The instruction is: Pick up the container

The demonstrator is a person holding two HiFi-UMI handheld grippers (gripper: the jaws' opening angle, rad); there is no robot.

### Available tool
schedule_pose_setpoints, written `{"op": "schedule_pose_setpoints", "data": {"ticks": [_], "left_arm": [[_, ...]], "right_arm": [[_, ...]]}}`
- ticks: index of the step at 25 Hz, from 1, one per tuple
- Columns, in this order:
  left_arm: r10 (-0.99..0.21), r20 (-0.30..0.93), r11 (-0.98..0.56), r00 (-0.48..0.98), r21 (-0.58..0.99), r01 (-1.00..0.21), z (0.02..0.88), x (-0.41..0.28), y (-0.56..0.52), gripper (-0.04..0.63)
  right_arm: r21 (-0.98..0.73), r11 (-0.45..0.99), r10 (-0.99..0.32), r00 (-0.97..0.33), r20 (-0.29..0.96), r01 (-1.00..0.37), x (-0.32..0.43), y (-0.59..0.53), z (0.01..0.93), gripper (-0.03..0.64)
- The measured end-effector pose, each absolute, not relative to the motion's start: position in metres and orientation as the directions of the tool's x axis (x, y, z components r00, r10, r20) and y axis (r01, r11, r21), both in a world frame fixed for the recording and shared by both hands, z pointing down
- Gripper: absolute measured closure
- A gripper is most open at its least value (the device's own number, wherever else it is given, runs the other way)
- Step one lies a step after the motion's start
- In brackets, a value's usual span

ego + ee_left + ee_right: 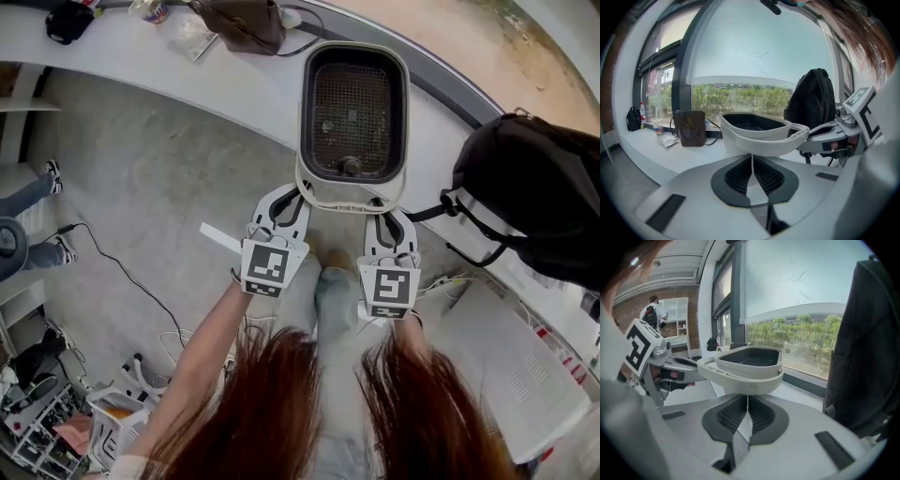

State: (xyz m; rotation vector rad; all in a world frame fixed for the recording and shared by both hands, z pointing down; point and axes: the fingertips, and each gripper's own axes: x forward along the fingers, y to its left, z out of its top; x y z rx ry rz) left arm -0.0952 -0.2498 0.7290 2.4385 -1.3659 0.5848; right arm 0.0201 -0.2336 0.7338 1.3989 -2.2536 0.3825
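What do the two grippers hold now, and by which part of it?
The white container: the left gripper and the right gripper are each shut on the thin lip at its near edge, side by side.

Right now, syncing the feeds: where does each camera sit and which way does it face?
Head view: on the person's head, looking steeply down at the container between left gripper and right gripper; hair shows.
Left gripper view: on that gripper, along its shut jaws toward container and window; right gripper at right.
Right gripper view: on that gripper, along its shut jaws; left gripper at left.
Shared: container, backpack.
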Motion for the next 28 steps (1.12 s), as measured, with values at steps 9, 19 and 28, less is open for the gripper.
{"op": "schedule_pose_setpoints", "data": {"ticks": [9,19,28], "left_arm": [[-0.743,0.485,-0.509,0.461,0.038,-0.86,0.702,-0.096,-0.255,0.571],[-0.736,0.498,-0.511,0.458,0.034,-0.859,0.682,-0.097,-0.263,0.571],[-0.732,0.512,-0.512,0.45,0.023,-0.859,0.666,-0.102,-0.274,0.571]], "right_arm": [[-0.032,0.402,-0.774,-0.358,0.522,-0.915,0.028,-0.238,0.703,0.591],[-0.036,0.369,-0.78,-0.33,0.532,-0.929,0.036,-0.246,0.68,0.591],[-0.031,0.337,-0.787,-0.3,0.54,-0.941,0.041,-0.258,0.663,0.591]]}}
